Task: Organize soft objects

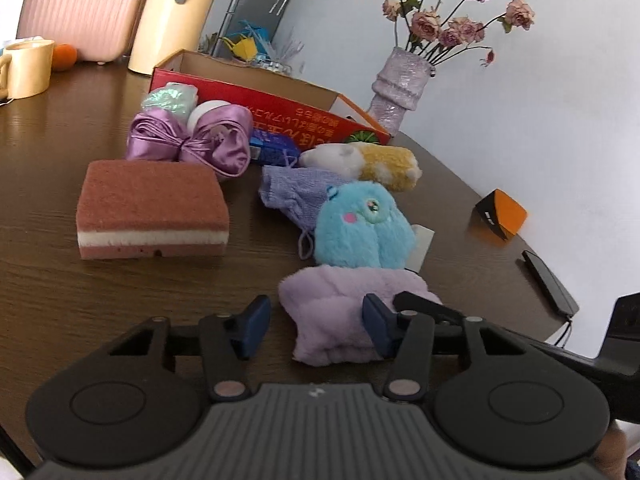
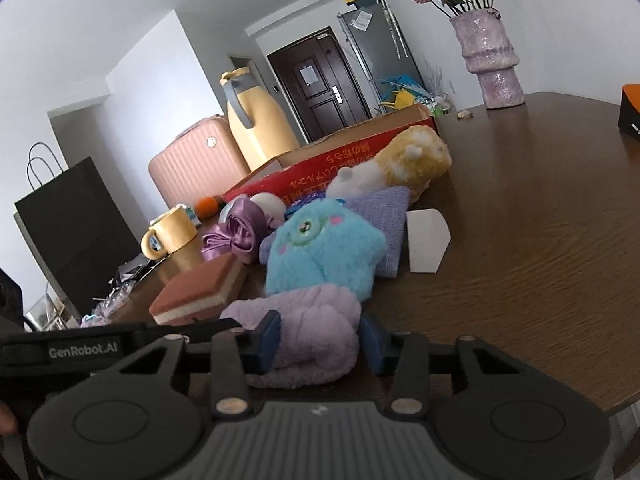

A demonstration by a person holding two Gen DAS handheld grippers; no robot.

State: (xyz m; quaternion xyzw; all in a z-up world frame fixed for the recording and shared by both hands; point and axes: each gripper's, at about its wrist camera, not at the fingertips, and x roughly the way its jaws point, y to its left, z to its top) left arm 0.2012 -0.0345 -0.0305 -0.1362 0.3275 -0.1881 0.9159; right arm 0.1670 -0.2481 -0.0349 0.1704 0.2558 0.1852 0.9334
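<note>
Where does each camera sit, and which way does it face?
Left wrist: sits on the left gripper, low over the table, facing the red box and vase; its own fingers show.
Right wrist: sits on the right gripper, facing the door and suitcase; its fingers straddle the lilac cloth.
Both share the lilac cloth and the blue plush.

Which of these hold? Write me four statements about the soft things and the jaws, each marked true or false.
1. The blue plush sits inside the red box. False: it lies on the table, in front of the box.
2. The lilac cloth lies between the jaws of the right gripper. True.
3. The sponge has a white middle layer. True.
4. The vase is empty. False: it holds dried roses.
</note>
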